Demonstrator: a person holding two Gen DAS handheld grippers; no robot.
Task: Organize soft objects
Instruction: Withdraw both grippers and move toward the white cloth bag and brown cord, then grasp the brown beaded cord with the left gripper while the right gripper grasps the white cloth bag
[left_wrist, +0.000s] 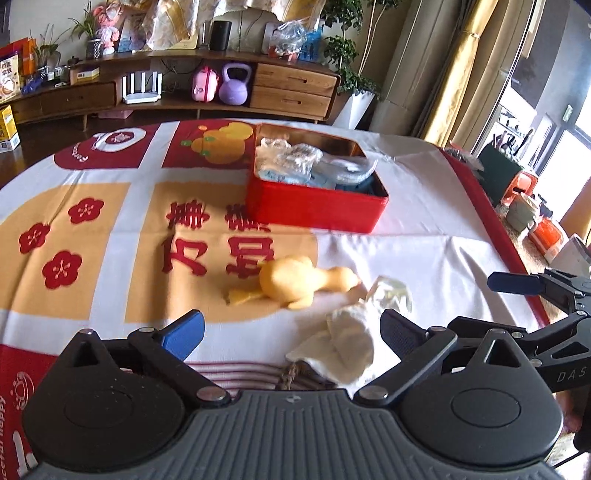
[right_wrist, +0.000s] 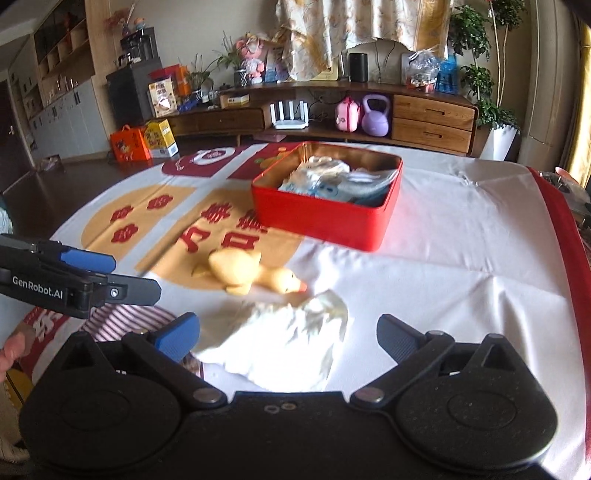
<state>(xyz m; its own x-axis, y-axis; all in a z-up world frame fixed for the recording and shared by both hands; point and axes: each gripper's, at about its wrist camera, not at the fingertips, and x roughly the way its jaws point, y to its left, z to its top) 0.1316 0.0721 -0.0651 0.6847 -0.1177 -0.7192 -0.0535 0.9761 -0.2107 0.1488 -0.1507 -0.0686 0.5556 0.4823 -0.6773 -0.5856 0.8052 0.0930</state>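
A yellow plush duck (left_wrist: 295, 282) (right_wrist: 251, 275) lies on its side on the printed tablecloth. A white cloth in a clear bag (left_wrist: 347, 343) (right_wrist: 288, 343) lies just in front of it. A red tin box (left_wrist: 317, 206) (right_wrist: 328, 221) behind them holds several bagged soft items (left_wrist: 306, 162) (right_wrist: 332, 177). My left gripper (left_wrist: 291, 332) is open and empty, with the white cloth between its fingers. My right gripper (right_wrist: 288, 332) is open and empty, low over the same cloth. Each gripper shows at the edge of the other's view.
A striped red-and-white item (left_wrist: 258, 373) (right_wrist: 125, 321) lies at the table's near edge under the grippers. The table's red right border (left_wrist: 487, 221) drops off to floor clutter. A wooden sideboard (right_wrist: 332, 110) stands beyond the far edge.
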